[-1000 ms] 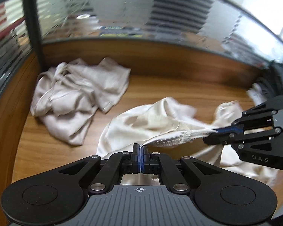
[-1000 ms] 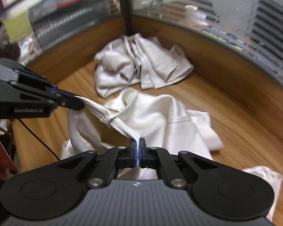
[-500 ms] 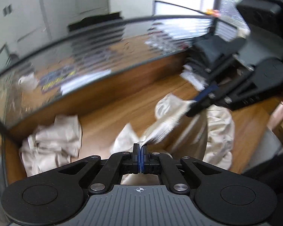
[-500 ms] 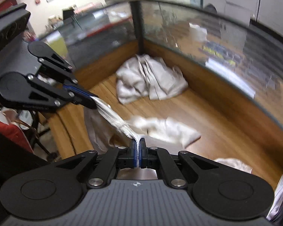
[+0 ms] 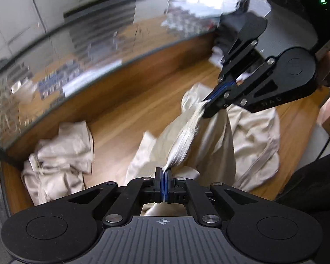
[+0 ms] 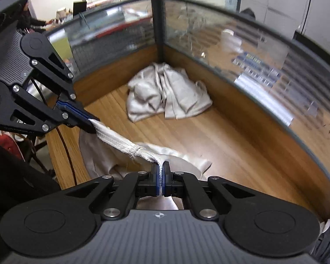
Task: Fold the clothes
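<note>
Both the left gripper and right gripper stay clamped on the cream garment's waistband, now lifted off the desk, hanging ready for folding.

I have my left gripper pinched tight on the waistband, jaws fully together. My right gripper is clamped on the same band, raised and facing the left one.
</note>
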`<state>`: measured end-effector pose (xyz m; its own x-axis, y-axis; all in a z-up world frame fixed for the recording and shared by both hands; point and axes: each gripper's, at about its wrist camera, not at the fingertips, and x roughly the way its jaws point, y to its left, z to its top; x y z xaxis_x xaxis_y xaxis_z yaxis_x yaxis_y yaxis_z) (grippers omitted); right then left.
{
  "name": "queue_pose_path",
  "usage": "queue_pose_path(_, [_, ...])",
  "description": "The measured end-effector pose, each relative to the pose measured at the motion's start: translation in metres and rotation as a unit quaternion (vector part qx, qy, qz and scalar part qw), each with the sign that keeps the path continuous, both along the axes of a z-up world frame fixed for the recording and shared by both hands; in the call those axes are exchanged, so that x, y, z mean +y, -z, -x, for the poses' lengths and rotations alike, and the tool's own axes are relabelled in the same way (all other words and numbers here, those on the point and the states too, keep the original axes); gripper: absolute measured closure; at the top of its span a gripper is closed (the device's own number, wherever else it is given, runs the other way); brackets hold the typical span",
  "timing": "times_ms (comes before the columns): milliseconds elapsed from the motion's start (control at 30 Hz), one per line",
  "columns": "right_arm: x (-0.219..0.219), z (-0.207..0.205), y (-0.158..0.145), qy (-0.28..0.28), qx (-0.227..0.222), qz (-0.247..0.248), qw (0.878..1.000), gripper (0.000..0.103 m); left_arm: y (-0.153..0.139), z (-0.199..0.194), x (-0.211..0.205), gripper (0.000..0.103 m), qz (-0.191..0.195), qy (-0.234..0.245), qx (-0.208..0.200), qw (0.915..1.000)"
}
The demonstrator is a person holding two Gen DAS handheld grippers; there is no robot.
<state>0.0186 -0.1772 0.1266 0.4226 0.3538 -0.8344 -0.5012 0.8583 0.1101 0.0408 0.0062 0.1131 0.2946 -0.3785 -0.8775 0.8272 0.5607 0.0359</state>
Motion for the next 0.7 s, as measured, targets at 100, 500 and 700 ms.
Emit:
queue_pose_path(100, [0.004,-0.01,0.028,-0.001,0.013,0.01,1.0,0.101,0.024,-0.011,0.002,0.1,-0.015,-0.015,0.007,0.9998])
queue_pose_path(500, [0.038,-0.055,0.151,-0.021,0.033,0.053,0.998,0.1,0.12,-0.067,0.02,0.1,-0.01,-0.115,0.067,0.991])
queue_pose_path(700, [0.045,-0.075,0.193,-0.018,0.031,0.065,0.997,0.097,0.163,-0.082,0.025,0.099,-0.016,-0.157,0.084,0.9838])
